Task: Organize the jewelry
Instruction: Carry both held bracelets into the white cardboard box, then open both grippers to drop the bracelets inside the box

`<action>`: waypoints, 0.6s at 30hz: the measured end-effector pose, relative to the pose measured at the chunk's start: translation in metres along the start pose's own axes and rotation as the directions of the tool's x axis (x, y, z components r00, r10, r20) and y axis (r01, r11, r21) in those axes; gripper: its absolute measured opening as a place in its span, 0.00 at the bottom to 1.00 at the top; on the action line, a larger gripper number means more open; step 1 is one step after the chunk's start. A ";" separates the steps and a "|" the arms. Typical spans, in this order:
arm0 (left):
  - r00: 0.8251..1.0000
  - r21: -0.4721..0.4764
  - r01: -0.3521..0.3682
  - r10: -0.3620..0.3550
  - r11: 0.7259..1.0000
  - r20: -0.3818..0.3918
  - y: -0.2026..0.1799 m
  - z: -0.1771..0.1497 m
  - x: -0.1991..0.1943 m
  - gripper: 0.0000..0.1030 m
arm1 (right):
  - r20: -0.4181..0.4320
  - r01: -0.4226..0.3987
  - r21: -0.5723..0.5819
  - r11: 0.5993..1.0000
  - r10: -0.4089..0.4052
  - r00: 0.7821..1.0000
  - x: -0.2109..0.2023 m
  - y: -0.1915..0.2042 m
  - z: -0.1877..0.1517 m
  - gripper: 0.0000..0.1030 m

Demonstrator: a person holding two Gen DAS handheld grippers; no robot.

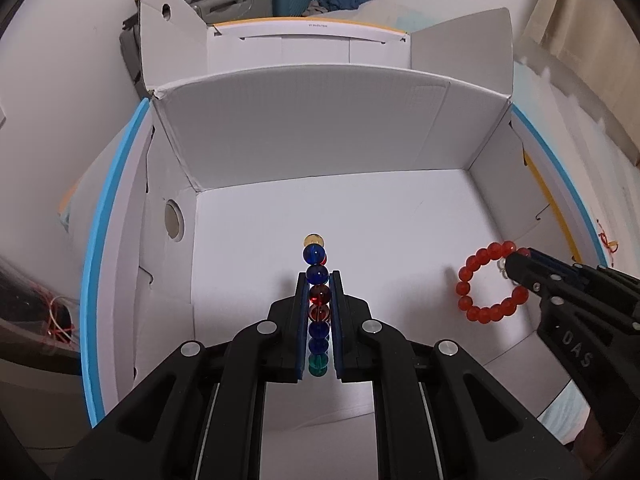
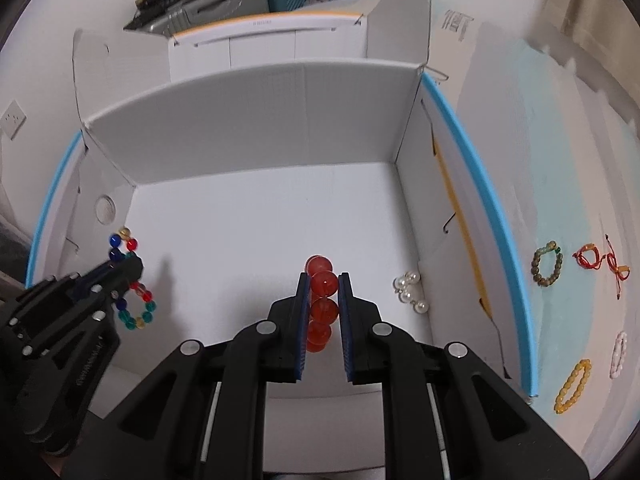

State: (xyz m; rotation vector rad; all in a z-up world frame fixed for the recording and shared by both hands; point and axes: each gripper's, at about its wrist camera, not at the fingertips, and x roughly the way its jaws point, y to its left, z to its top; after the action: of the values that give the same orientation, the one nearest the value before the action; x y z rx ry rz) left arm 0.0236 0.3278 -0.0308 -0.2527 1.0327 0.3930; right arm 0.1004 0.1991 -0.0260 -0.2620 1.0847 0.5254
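Item: multicolour glass-bead bracelet point(image 1: 318, 300), pinched edge-on in the left tongs point(image 1: 319, 280), long axis running straight ahead, over the white box's point(image 1: 320, 140) floor. Item: red bead bracelet point(image 2: 320, 304), likewise clamped in the right tongs point(image 2: 323, 280) (nearer the pearl earrings point(image 2: 408, 290)). Four further bracelets lay outside, rightward.

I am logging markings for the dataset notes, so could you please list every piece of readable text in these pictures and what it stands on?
"DAS": embossed on the right gripper body, left wrist view.
Small print on the far box's white flap: too small to read.
Dark marks on the wall: blurred, unreadable.
Embossing on the left gripper body: unreadable.
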 end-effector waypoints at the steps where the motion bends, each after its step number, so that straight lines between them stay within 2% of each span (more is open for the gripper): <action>1: 1.000 0.004 -0.006 0.006 1.000 -0.004 0.000 -0.001 0.001 0.09 | -0.007 0.002 -0.002 1.000 -0.002 1.000 0.002 0.001 0.000 0.13; 16: 1.000 0.011 -0.025 0.025 1.000 -0.017 -0.002 -0.002 0.003 0.10 | -0.024 0.001 -0.015 1.000 -0.002 1.000 0.011 0.009 -0.002 0.14; 18: 1.000 0.006 -0.026 0.026 1.000 -0.017 -0.002 -0.002 0.002 0.10 | -0.019 0.000 -0.016 1.000 0.000 1.000 0.010 0.009 -0.002 0.30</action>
State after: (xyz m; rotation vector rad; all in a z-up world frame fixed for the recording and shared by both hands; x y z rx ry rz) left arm 0.0234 0.3257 -0.0331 -0.2378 1.0545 0.4119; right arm 0.0979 0.2082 -0.0355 -0.2815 1.0988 0.5331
